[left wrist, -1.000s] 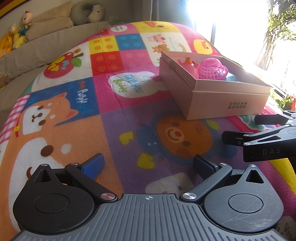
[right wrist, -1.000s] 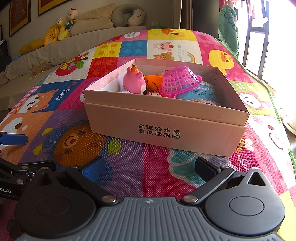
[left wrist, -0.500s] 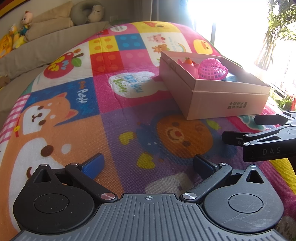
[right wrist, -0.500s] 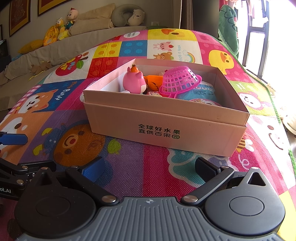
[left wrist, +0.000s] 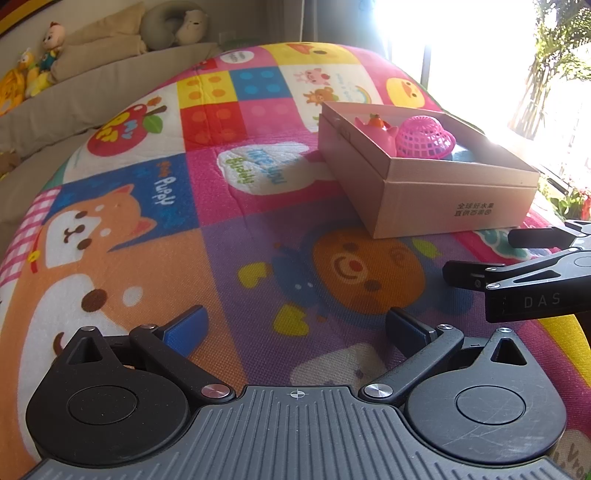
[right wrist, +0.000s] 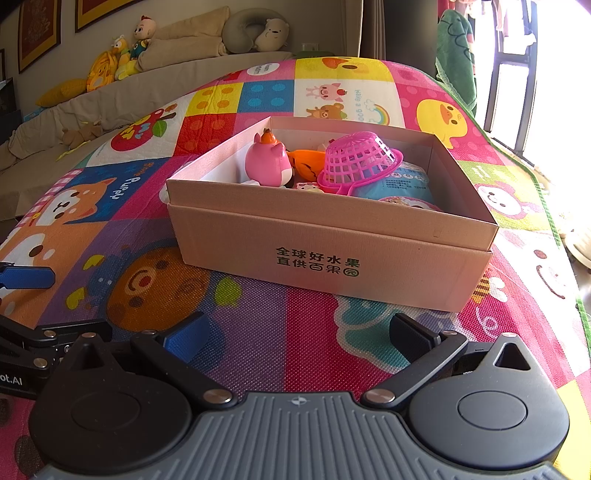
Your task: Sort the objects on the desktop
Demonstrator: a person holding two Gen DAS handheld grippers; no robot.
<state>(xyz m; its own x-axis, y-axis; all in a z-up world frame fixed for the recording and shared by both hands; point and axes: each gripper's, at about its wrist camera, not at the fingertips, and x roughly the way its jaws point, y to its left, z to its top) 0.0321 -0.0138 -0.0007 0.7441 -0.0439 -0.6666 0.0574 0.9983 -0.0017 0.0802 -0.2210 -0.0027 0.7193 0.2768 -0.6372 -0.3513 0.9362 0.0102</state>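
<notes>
left gripper (left wrist: 295, 328) jaws wide, empty, right gripper (right wrist: 297, 328) likewise

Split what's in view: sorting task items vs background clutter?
Task items:
- cardboard box
- pink toy figure
- orange toy
- pink mesh basket, tipped on its side
- blue packet
- left gripper and right gripper, both open, empty

Background:
- play mat
- plush toys
- neck pillow

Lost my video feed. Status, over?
Both tools open, empty: left, right. Cardboard box holds pink toy, pink basket. Path clear.
</notes>
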